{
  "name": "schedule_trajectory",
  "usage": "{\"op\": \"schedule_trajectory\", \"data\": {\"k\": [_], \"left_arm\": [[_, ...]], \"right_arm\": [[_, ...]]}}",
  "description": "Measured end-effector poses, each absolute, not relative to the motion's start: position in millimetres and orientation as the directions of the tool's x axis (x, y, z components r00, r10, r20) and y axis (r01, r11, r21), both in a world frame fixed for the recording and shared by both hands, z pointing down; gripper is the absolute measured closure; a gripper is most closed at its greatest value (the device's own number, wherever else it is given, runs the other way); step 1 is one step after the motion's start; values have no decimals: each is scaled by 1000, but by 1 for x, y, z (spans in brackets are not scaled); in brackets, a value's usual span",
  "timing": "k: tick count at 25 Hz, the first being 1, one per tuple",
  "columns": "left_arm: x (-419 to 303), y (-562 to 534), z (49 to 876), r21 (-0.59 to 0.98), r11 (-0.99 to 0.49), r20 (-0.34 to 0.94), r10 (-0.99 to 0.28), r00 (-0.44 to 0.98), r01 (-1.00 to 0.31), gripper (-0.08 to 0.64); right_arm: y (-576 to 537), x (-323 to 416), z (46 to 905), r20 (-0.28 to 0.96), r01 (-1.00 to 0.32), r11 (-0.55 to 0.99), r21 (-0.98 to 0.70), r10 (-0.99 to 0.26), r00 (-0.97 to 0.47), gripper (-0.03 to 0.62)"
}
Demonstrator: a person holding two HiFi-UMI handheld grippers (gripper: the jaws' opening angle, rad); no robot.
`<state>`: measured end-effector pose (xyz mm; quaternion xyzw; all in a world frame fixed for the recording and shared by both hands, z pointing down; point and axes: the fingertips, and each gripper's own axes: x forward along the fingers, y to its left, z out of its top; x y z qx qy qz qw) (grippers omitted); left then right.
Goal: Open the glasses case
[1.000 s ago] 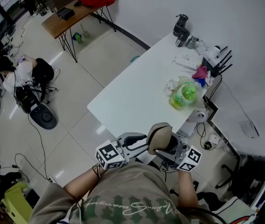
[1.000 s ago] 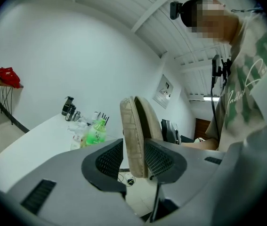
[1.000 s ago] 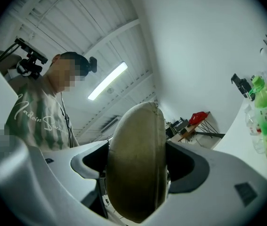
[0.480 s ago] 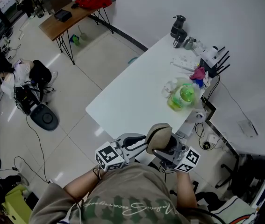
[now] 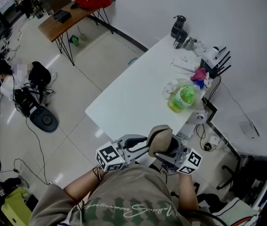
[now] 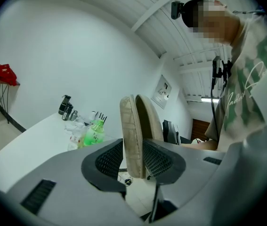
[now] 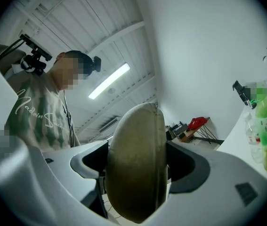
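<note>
The glasses case (image 5: 160, 136) is held ajar before the chest.
One shell is pinched by the left gripper (image 6: 133, 160), whose jaws have just been closing; the body, clamped by the right gripper (image 7: 135, 166), is best kept still as the shells are parted.

Bright, even indoor light; heavy fisheye on both gripper views.
Head view sharp; sheen on floor (image 5: 76, 79) tiles, faint shadow under white table (image 5: 128, 98). Gripper views: black vignette at corners, edges bent, strip light (image 7: 109, 81) glares overhead; glasses case (image 7: 135, 164) v. close to lens, lower part dim & a bit soft.
</note>
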<state>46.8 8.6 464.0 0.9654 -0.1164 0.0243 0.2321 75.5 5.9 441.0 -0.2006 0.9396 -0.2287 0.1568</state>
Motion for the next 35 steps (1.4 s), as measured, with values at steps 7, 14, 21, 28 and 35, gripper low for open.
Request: {"op": "schedule_trajectory", "data": {"k": [7, 14, 21, 28, 35], "left_arm": [[55, 8, 470, 422, -862, 144, -243, 959, -282, 439], [47, -7, 467, 397, -839, 133, -349, 928, -372, 454], [42, -15, 460, 383, -834, 94, -392, 915, -397, 469], [38, -21, 456, 381, -821, 104, -418, 903, -424, 476], [38, -17, 464, 308, -857, 149, -385, 911, -412, 477]], "right_arm": [[7, 80, 444, -176, -324, 819, -474, -448, -877, 221], [0, 79, 448, -163, -366, 796, -483, -492, -855, 219], [-4, 78, 444, -128, -408, 766, -497, -529, -839, 219], [-10, 75, 445, -136, -421, 739, -527, -562, -816, 219], [-5, 68, 445, -97, -411, 788, -459, -504, -858, 219]]}}
